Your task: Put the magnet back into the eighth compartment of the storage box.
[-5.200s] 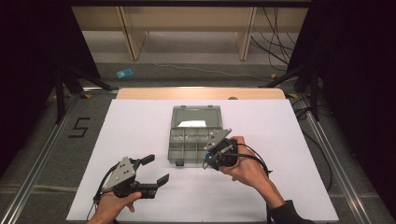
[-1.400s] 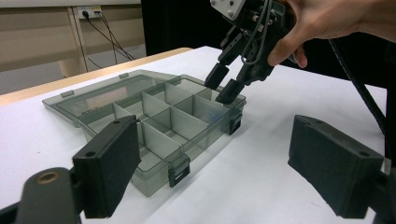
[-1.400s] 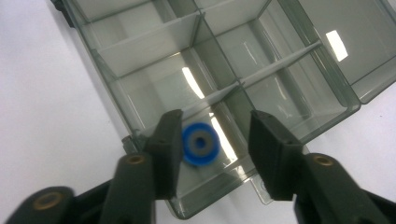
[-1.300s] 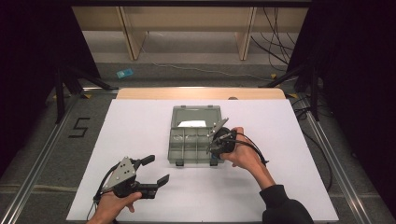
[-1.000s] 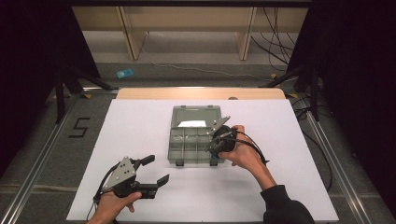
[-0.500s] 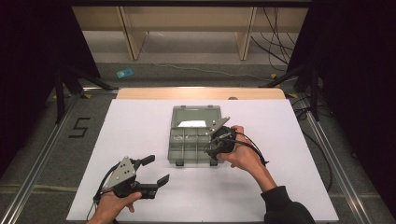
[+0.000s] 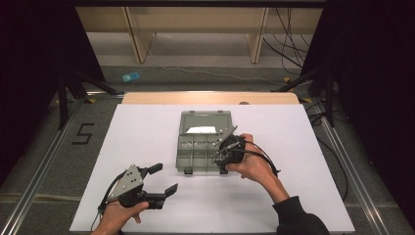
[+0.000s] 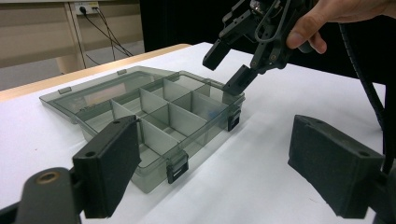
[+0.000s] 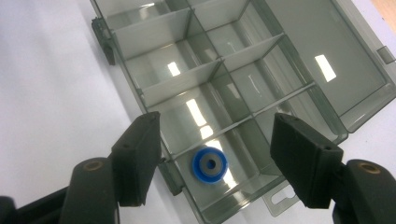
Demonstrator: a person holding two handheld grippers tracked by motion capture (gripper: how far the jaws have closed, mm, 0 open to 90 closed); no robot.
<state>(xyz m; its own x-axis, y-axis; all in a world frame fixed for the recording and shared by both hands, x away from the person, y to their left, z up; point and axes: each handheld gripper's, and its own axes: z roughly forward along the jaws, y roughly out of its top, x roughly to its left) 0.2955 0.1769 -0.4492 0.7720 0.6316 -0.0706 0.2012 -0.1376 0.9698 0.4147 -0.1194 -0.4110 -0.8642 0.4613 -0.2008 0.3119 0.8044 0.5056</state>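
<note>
Item: clear grey plastic organizer box [image 7: 198,149], lid open and lying flat on the far side, set near the middle of a white table [image 7: 147,127]; its long axis runs from the person toward the far edge of the table, latches facing the person. Contents: one blue ring with a grey centre [image 9: 209,164], lying flat, hole upward, in a front compartment at the box's right corner; the other compartments look empty. Right gripper [image 7: 226,149]: held over that right front corner, jaws spread wide and empty, the ring directly below and between them in the right gripper view. Left gripper [image 7: 159,178]: resting low on the table near the person, well apart from the box, jaws also wide apart, holding nothing, pointed toward the box. Step in hand, as a judgement: either the ring has just been dropped into its compartment or it is about to be picked out; the pictures do not settle which. Next move, if a pick: lower the jaws straight into the narrow compartment, clear of the dividers, and close on the ring's rim.
</note>
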